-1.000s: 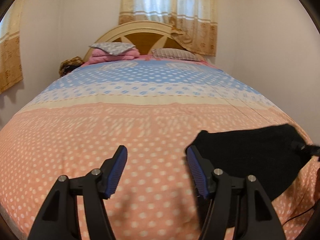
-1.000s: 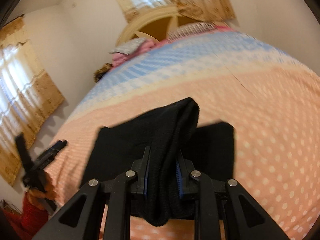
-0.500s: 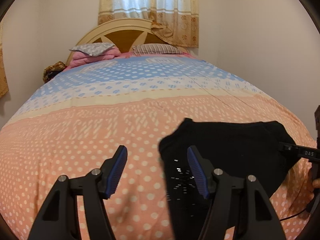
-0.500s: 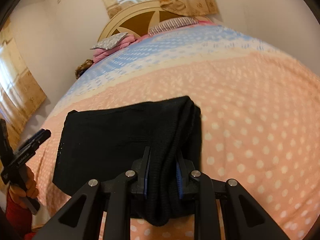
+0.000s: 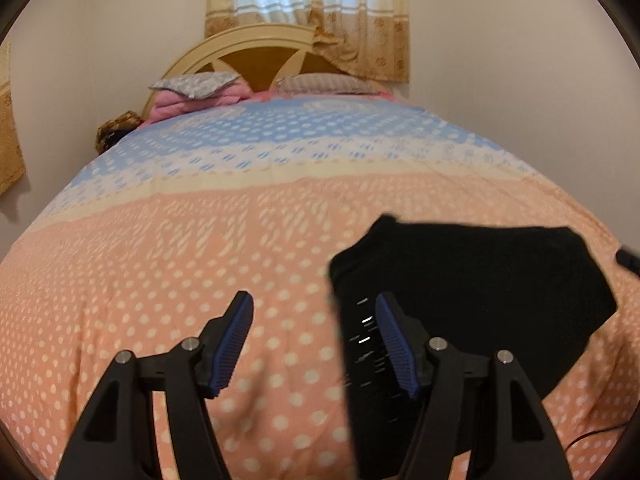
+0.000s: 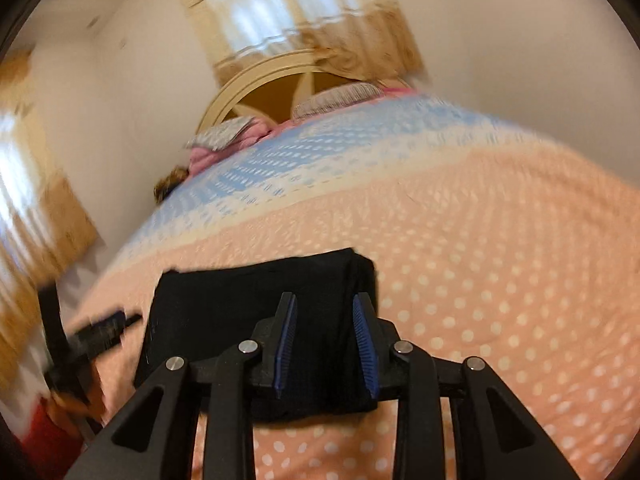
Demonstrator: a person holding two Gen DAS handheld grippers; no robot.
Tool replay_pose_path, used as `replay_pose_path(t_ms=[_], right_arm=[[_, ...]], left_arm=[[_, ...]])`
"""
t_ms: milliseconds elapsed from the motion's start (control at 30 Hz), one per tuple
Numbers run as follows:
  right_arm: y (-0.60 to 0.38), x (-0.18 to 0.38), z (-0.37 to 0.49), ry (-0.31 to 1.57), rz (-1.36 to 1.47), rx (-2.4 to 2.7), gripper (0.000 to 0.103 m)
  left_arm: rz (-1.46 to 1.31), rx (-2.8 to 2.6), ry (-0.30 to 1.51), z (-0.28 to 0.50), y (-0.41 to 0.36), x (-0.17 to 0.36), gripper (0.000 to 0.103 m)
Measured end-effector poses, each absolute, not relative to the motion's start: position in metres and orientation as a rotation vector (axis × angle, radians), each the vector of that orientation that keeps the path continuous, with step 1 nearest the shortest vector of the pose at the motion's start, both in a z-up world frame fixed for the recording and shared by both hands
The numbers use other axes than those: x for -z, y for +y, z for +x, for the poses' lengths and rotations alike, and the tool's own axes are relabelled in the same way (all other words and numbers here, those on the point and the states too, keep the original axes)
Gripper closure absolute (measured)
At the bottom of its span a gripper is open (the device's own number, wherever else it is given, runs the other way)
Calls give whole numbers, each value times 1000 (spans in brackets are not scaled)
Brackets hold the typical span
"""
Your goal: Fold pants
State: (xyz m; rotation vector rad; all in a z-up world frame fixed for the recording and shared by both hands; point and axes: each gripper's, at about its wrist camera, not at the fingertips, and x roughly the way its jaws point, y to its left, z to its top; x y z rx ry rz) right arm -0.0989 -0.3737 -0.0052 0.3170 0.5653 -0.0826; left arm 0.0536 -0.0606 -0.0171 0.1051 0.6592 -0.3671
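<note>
The black pants (image 5: 472, 280) lie folded into a flat block on the peach dotted bedspread (image 5: 168, 288). My left gripper (image 5: 314, 314) is open above the pants' left edge; its right finger (image 5: 394, 340) hangs over the black cloth and its left finger over bare bedspread. In the right wrist view the pants (image 6: 224, 304) lie flat below my right gripper (image 6: 326, 312). Its jaws are opening, the blue pads stand clear of the cloth, and nothing is pinched. The left gripper (image 6: 92, 334) shows blurred at the left there, held by a hand.
The bed runs back to a wooden headboard (image 5: 256, 56) with pillows (image 5: 196, 82) and a pink blanket (image 5: 176, 102). Curtains (image 5: 312, 12) hang behind. A white wall (image 5: 520, 100) runs along the bed's right side. A thin cable (image 5: 592, 434) lies at the near right edge.
The right gripper was shut on a raised fold of the pants; it has let go and drawn back, and the fold lies flat. The left gripper shifted right, over the pants' edge.
</note>
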Motion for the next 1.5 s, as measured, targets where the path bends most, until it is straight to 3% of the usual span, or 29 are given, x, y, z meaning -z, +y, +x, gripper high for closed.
replay_pose_path(t_ms=[100, 267, 433, 567, 833, 1067, 1200, 1367, 1500], right_arm=[[-348, 14, -93, 623, 255, 31, 80], [-358, 59, -78, 728, 369, 83, 80], [-360, 42, -86, 715, 364, 74, 81], [-342, 5, -92, 586, 252, 82, 81], [-238, 2, 1, 631, 63, -259, 81], [-174, 56, 97, 868, -87, -327, 80], [-156, 67, 123, 912, -176, -267, 80], [-159, 79, 157, 950, -75, -250, 80], [-194, 49, 135, 785, 186, -318, 80]], left_arm=[[110, 416, 650, 49, -78, 16, 37], [165, 408, 773, 64, -103, 52, 36], [131, 415, 756, 61, -86, 40, 26], [80, 337, 710, 65, -48, 29, 21], [-47, 301, 802, 68, -25, 45, 21], [-21, 309, 846, 50, -52, 76, 21], [1, 295, 821, 47, -59, 75, 21], [7, 318, 830, 44, -48, 70, 21], [9, 322, 812, 46, -37, 56, 21]])
